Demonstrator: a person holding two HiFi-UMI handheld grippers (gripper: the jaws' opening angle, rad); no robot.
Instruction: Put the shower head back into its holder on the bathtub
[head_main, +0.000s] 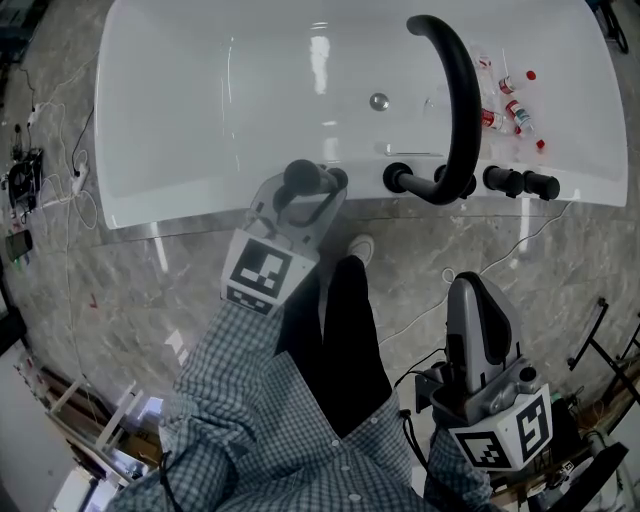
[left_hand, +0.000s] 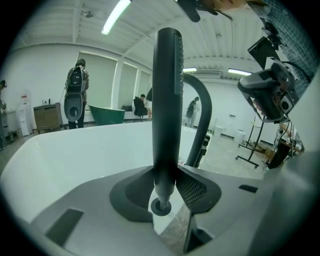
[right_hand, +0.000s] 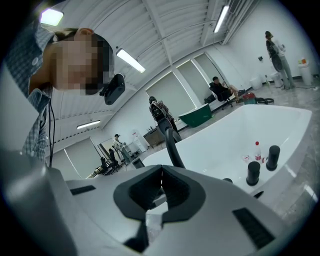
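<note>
The dark shower head (head_main: 300, 177) stands upright at the near rim of the white bathtub (head_main: 200, 120). My left gripper (head_main: 312, 190) is shut on its handle. In the left gripper view the shower head (left_hand: 167, 100) rises between the jaws. Its tapered lower end meets a dark ring, the holder (left_hand: 161, 206), on the tub rim (left_hand: 60, 165). My right gripper (head_main: 470, 287) is held low at the right, away from the tub. Its jaws are shut with nothing between them (right_hand: 161, 172).
A black curved spout (head_main: 462, 100) and black knobs (head_main: 505, 180) stand on the rim right of the shower head. Small red-capped bottles (head_main: 510, 110) lie inside the tub. Cables (head_main: 60, 190) trail over the marble floor, and metal stands (head_main: 600, 350) stand at the right.
</note>
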